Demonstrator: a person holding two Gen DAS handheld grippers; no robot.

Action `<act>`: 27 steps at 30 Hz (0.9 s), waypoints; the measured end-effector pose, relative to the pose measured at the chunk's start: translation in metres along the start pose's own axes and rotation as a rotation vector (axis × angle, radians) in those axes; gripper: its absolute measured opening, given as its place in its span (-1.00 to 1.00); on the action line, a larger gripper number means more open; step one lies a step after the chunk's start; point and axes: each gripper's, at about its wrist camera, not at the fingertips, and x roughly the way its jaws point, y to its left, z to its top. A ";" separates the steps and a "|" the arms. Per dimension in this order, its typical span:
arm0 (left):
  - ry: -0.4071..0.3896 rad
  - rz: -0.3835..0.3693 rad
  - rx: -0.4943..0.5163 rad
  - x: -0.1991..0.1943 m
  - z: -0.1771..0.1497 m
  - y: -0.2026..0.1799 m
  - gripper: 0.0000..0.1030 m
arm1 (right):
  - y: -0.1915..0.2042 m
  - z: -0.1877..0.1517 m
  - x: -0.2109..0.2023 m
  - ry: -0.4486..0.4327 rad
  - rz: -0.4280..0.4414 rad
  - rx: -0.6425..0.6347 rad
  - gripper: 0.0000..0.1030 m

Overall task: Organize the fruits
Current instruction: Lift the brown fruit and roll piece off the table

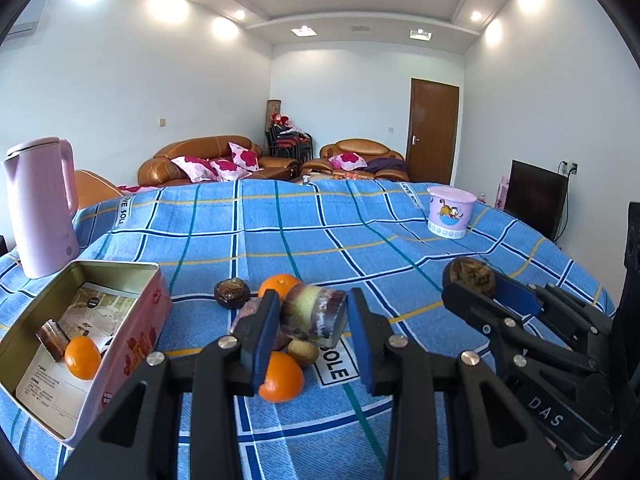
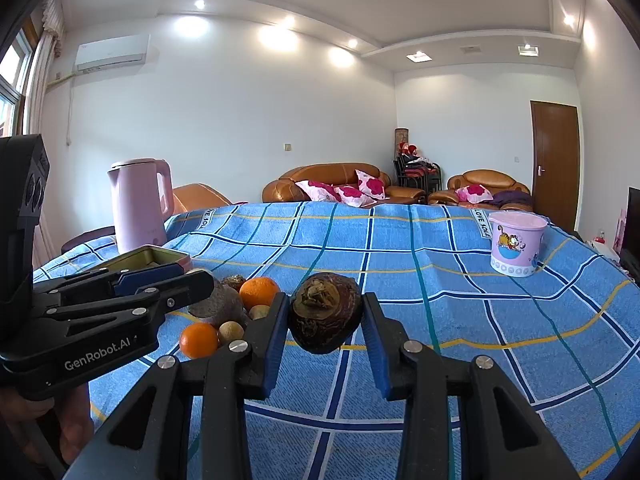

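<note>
My left gripper (image 1: 313, 301) is shut on a short purple-green sugarcane piece (image 1: 314, 316), held above a cluster of fruit on the blue checked cloth. In that cluster lie two oranges (image 1: 280, 283) (image 1: 282, 378), a dark brown fruit (image 1: 232, 292) and a small tan one (image 1: 303, 353). An open tin box (image 1: 120, 354) to the left holds an orange (image 1: 82, 357) and another cane piece (image 1: 53, 338). My right gripper (image 2: 325, 302) is shut on a brown round fruit (image 2: 325, 314), just right of the cluster and above the cloth. In the left wrist view the right gripper (image 1: 474, 285) is at the right edge.
A pink kettle (image 1: 40, 208) stands behind the tin at the far left. A pink cartoon cup (image 1: 450, 212) sits at the far right of the cloth (image 1: 304, 240). A hand (image 2: 72, 424) holds the left gripper's body. Sofas, a door and a TV are beyond the table.
</note>
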 end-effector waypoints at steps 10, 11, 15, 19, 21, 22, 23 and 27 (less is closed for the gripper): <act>-0.025 0.012 0.006 -0.005 -0.001 -0.002 -0.29 | 0.000 -0.001 -0.005 -0.025 0.003 0.001 -0.25; -0.027 0.012 0.007 -0.005 -0.001 -0.002 -0.29 | 0.000 -0.001 -0.005 -0.028 0.003 0.001 -0.25; -0.039 0.018 0.012 -0.007 -0.002 -0.003 -0.29 | -0.001 -0.002 -0.008 -0.042 0.009 0.000 -0.25; -0.053 0.026 0.016 -0.010 -0.002 -0.005 -0.29 | -0.001 -0.002 -0.010 -0.054 0.014 -0.001 -0.25; -0.060 0.029 0.018 -0.011 -0.003 -0.005 -0.29 | -0.001 -0.002 -0.011 -0.063 0.021 -0.004 -0.25; -0.063 0.031 0.019 -0.012 -0.003 -0.005 -0.29 | 0.000 -0.002 -0.012 -0.068 0.025 -0.005 -0.25; -0.066 0.032 0.020 -0.013 -0.003 -0.005 -0.29 | -0.001 -0.003 -0.013 -0.073 0.029 -0.006 -0.25; -0.070 0.034 0.024 -0.013 -0.003 -0.006 -0.29 | 0.000 -0.002 -0.013 -0.072 0.033 -0.008 -0.25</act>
